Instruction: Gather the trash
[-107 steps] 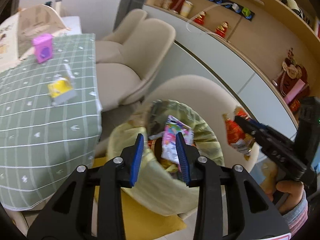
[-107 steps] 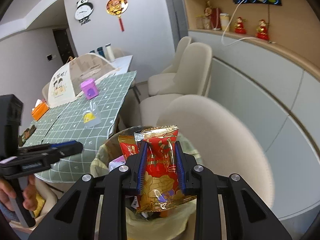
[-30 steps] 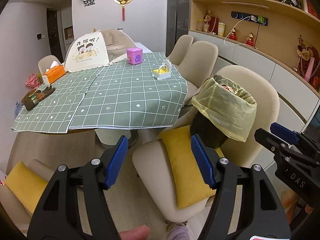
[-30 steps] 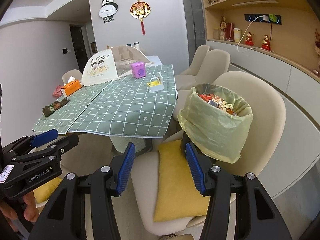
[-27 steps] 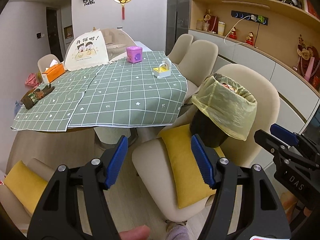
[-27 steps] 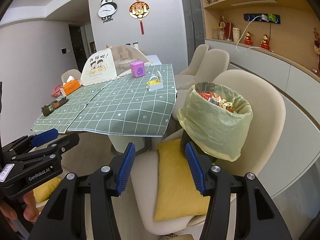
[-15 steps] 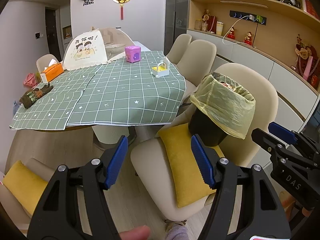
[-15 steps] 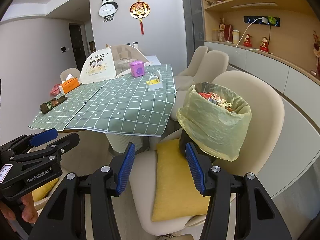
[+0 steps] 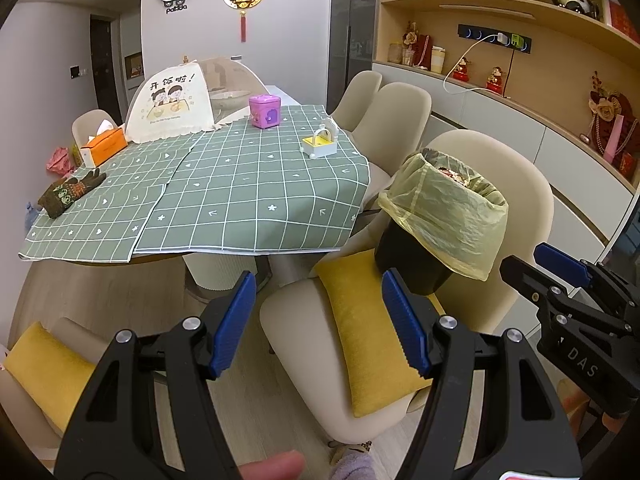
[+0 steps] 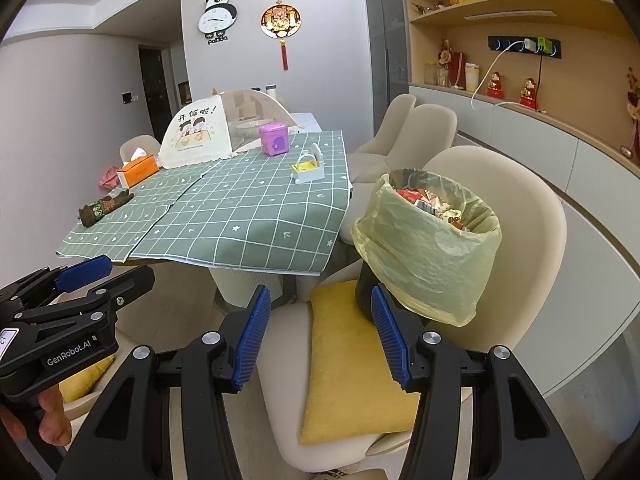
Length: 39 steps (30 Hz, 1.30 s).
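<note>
The black trash bin lined with a pale yellow plastic bag (image 10: 430, 240) stands on the seat of a cream upholstered chair (image 10: 532, 216), its base touching the top edge of a mustard yellow cushion (image 10: 352, 364) that lies on the same seat. Crumpled red, white and brown snack wrappers (image 10: 434, 204) fill the bag to just below its rim.

The left gripper (image 9: 320, 320) has its blue-padded jaws spread wide with nothing between them; the right gripper (image 10: 320, 332) is likewise wide apart and empty. A few seconds earlier both were pressed close over the bin's mouth, the left jaws narrower and the right clamped on a red and gold foil snack packet. That packet is no longer in the right jaws; it is probably among the wrappers in the bag, though it cannot be picked out from here. Both grippers now sit well back from the chair, so the whole bin shows beyond their fingertips. Over the last second the views are almost unchanged.

Behind the chair, the table under a green checked tablecloth (image 9: 240, 196) carries a purple plastic box (image 9: 265, 111), a small yellow and white basket (image 9: 320, 145), an orange tissue box (image 9: 106, 145), a dark knitted glove (image 9: 70, 192) and a white mesh food cover (image 9: 176, 104).
</note>
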Each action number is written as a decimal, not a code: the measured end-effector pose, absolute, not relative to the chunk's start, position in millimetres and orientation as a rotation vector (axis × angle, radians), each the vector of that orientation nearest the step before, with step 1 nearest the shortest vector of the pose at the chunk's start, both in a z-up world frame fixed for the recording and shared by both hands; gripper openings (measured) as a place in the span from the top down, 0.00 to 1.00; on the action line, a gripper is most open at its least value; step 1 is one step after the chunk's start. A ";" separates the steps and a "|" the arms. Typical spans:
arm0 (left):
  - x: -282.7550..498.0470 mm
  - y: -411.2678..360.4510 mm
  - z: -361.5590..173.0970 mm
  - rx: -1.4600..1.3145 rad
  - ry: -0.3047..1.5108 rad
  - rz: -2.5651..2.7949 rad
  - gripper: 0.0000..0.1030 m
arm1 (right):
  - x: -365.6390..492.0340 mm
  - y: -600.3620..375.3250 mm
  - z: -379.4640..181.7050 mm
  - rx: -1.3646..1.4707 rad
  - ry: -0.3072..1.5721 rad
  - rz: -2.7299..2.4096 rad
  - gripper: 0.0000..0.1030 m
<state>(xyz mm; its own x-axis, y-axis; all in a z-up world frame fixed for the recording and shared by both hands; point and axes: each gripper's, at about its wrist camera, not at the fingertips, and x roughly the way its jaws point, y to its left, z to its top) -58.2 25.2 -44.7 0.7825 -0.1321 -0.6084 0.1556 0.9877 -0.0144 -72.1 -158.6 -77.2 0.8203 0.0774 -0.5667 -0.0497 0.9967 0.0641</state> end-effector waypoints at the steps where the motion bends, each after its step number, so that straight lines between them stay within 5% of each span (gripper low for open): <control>1: -58.1 25.2 -44.6 0.038 0.653 -0.155 0.40 | -72.2 -159.1 -77.1 0.048 0.605 0.067 0.52; 39: -54.8 23.4 -43.7 0.031 0.663 -0.151 0.40 | -68.5 -169.6 -76.1 0.042 0.607 0.069 0.52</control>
